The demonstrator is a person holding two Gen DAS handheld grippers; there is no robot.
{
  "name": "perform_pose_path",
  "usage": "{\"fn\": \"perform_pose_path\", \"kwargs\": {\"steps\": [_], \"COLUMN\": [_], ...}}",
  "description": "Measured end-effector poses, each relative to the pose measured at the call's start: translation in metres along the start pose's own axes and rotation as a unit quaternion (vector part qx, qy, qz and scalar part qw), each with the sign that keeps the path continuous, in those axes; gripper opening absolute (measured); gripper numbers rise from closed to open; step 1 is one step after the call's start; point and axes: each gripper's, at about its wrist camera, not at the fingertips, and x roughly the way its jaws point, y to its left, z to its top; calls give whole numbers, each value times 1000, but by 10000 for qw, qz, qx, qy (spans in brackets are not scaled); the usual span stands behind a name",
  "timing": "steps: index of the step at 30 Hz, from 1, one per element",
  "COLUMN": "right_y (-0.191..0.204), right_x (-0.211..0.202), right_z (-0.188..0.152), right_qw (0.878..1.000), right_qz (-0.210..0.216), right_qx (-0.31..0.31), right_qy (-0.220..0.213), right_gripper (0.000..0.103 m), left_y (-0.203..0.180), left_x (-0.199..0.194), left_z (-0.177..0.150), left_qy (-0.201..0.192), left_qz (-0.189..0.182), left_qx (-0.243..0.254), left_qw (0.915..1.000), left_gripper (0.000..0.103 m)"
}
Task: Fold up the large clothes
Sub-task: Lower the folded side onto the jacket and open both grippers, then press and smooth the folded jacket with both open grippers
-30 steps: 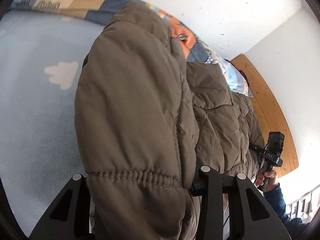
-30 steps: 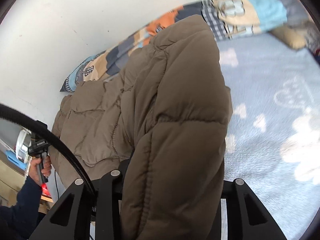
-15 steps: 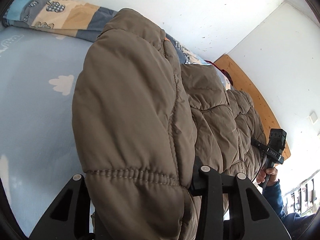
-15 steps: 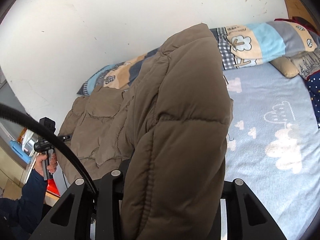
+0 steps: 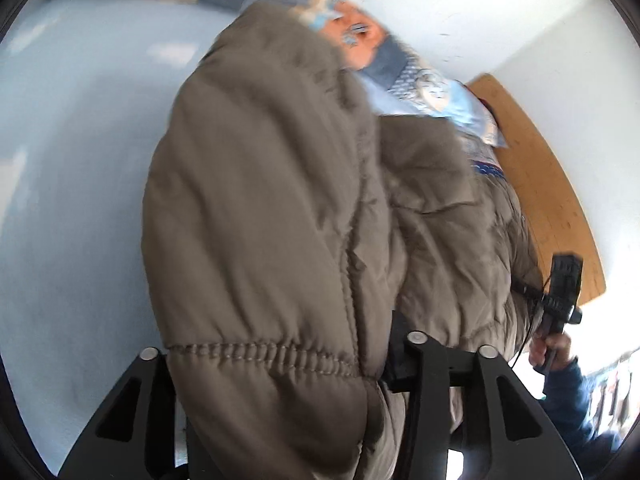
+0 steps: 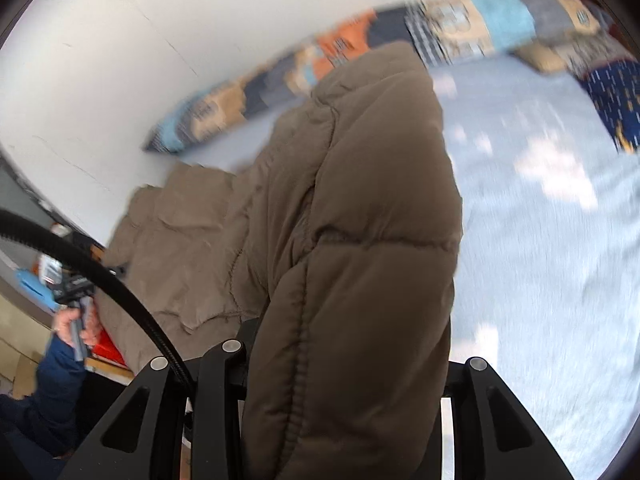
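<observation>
Left gripper point(image 5: 280, 364): a thick padded fold of the brown jacket point(image 5: 256, 216), with an elastic-gathered hem, fills the space between the two black fingers point(image 5: 424, 396). The jaws have just been opening, the fold still between them; the contact points are hidden under the fabric, so whether the pads still press on it cannot be told.

Right gripper point(image 6: 352, 364): a similar puffy fold of the jacket point(image 6: 360, 264) sits between its fingers point(image 6: 224, 400) and hangs over them toward the camera. The jaws stand at a middling width, and the fabric bulges out above them as if pinched there. A black ribbed cable point(image 6: 100, 276) arcs across the left of this view in front of the fingers.

Jacket, farther out: from both held folds the quilted body runs away from the cameras and lies on the bed. In the left view it stretches to the right, toward the other handheld unit, gripped by a hand point(image 5: 550, 346) in a blue sleeve point(image 5: 572, 400). In the right view it spreads to the left, toward the opposite hand point(image 6: 76, 326).

Bed: a light blue sheet point(image 6: 540, 240) with pale cloud shapes lies beyond and beside the jacket. A long patchwork pillow point(image 6: 460, 36) runs along the far edge against the white wall point(image 6: 180, 20). A dark blue patterned cloth point(image 6: 616, 100) lies at the right edge of the right view. A wooden board point(image 5: 544, 192) shows at the right of the left view.

Both views are blurred.
</observation>
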Motion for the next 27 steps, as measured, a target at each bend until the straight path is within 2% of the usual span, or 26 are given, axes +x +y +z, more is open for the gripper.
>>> {"fn": "perform_pose_path", "kwargs": {"steps": [1,3,5,7,9,11,13,15,18,20,22,24,27], "right_y": [-7,-24,-40,-44,-44,-41,-36,-31,-1,29,64,95,133], "right_x": [7,21,26,25,16,-4,-31,-56,-81,-85,-78,-63,-34], "right_z": [-5,-13,-17,-24,-28,-35,-43,-50,-54,-53,-53,-51,-53], "right_qw": [9999,9987,9958,9935,9923,9911,9886,9849,9812,9810,9814,9797,9741], "right_qz": [-37,-58,-79,-267,-373,-529,-970,-1299,-1674,-1713,-1654,-1686,-1770], "right_qx": [107,386,832,999,1106,1191,1150,1131,652,222,-263,-673,-1227], "right_qy": [128,317,382,474,415,284,83,-187,-703,-885,-938,-848,-684], "right_gripper": [40,48,69,81,82,82,82,82,82,82,82,81,80], "left_y": [13,30,42,50,57,64,63,43,-4,-46,-79,-111,-147], "left_x": [5,10,14,8,-8,-37,-73,-103,-118,-111,-94,-73,-39], "left_z": [-1,-5,-6,-9,-10,-14,-18,-25,-30,-35,-52,-59,-66], "left_qy": [23,33,19,-54,-292,-759,-1369,-1837,-2157,-2184,-2113,-2040,-1721], "left_qz": [-102,-155,-99,-213,-256,-377,-260,133,712,950,1039,1220,1417], "left_qx": [-364,-784,-1009,-1287,-1498,-1779,-1836,-1446,-578,74,700,1199,1694], "left_qw": [9993,9968,9948,9914,9880,9804,9731,9722,9722,9712,9694,9639,9600], "left_gripper": [58,76,82,82,82,82,82,82,82,82,82,82,82]}}
